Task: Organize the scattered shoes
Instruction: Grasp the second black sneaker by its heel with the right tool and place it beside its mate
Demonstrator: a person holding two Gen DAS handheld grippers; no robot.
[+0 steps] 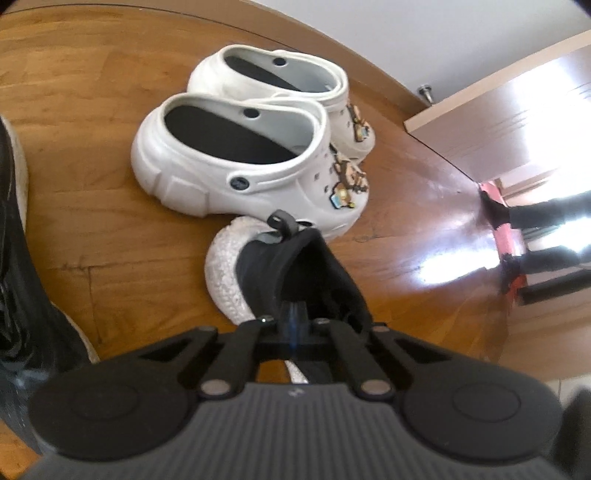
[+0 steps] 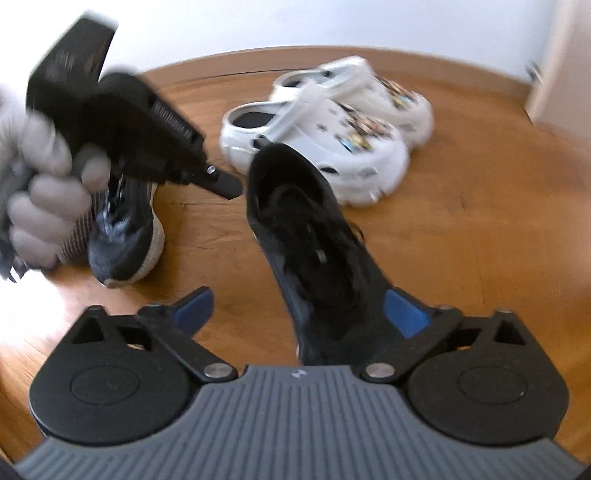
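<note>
A black knit sneaker [image 1: 295, 266] with a white sole stands on the wooden floor [image 1: 110, 240], right behind a pair of white platform clogs [image 1: 240, 158] with charms. My left gripper [image 1: 293, 314] is shut on the rim of this sneaker's collar. The right wrist view shows the same left gripper [image 2: 229, 184] meeting the heel collar of the sneaker [image 2: 314, 240]. My right gripper [image 2: 299, 310] is open around the sneaker's toe end, and its left blue pad [image 2: 195, 306] is well clear of the shoe. The matching sneaker [image 2: 122, 236] lies to the left.
The clogs [image 2: 332, 147] sit side by side near the white wall [image 2: 295, 22]. A wooden door panel [image 1: 498, 110] and a metal door stop [image 1: 426, 92] are at the right. Dark furniture legs [image 1: 535, 214] stand further right. A gloved hand [image 2: 44, 192] holds the left gripper.
</note>
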